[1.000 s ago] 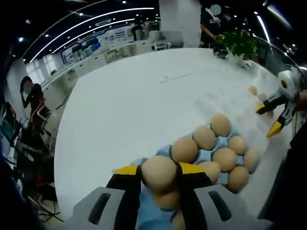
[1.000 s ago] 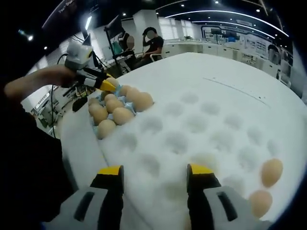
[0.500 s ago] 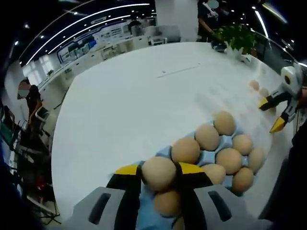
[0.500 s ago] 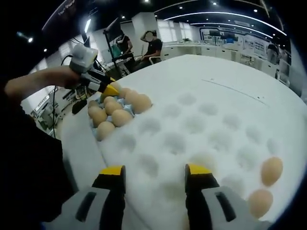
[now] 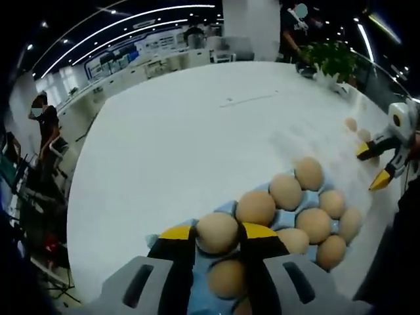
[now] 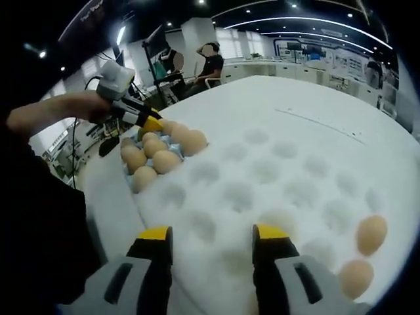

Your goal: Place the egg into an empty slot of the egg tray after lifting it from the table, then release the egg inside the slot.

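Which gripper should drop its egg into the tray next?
Left. The left gripper is shut on an egg right above the blue egg tray; the right gripper is open and empty.

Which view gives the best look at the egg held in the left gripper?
The left gripper view: the egg sits large and centred in the left gripper, over the blue egg tray. The right gripper view shows that gripper far off by the tray's eggs, where the held egg cannot be told apart.
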Available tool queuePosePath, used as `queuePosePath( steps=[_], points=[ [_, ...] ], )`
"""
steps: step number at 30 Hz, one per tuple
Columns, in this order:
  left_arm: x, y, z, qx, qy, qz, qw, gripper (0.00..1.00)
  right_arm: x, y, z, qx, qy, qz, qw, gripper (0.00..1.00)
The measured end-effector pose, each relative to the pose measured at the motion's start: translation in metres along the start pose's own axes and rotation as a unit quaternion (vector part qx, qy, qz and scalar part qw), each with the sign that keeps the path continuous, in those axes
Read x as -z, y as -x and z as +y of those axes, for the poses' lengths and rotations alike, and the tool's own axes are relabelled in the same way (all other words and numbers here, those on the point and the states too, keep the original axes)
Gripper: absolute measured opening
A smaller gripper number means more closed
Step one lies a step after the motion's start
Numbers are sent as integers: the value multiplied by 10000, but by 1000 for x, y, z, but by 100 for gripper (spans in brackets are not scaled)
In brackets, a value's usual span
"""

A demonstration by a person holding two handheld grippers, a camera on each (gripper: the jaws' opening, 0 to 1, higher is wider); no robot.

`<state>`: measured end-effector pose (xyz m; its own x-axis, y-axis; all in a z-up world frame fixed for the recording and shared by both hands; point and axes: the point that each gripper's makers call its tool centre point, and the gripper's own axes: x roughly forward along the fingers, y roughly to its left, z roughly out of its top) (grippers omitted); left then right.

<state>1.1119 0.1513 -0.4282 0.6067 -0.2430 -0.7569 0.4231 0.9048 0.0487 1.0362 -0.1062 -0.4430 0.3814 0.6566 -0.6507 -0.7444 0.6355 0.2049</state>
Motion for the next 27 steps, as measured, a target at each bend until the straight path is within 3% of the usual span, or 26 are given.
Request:
queuePosePath(
  steps=[6, 15, 20, 27],
  points=[
    [-8, 12, 1, -10, 151, -387, 9991, 39, 0, 1, -1, 7, -19, -46, 10000, 47],
    [-14, 37, -8, -6, 483, -788, 9957, 39, 0, 0, -1, 13, 30, -15, 10000, 47],
    [-18, 46, -29, 127, 527, -918, 9943, 40, 1, 0, -1, 8, 47, 9, 10000, 47],
    [-30, 54, -79, 492, -11, -1006, 9937, 40, 1, -1, -2, 28, 108, 39, 9999, 46]
  ],
)
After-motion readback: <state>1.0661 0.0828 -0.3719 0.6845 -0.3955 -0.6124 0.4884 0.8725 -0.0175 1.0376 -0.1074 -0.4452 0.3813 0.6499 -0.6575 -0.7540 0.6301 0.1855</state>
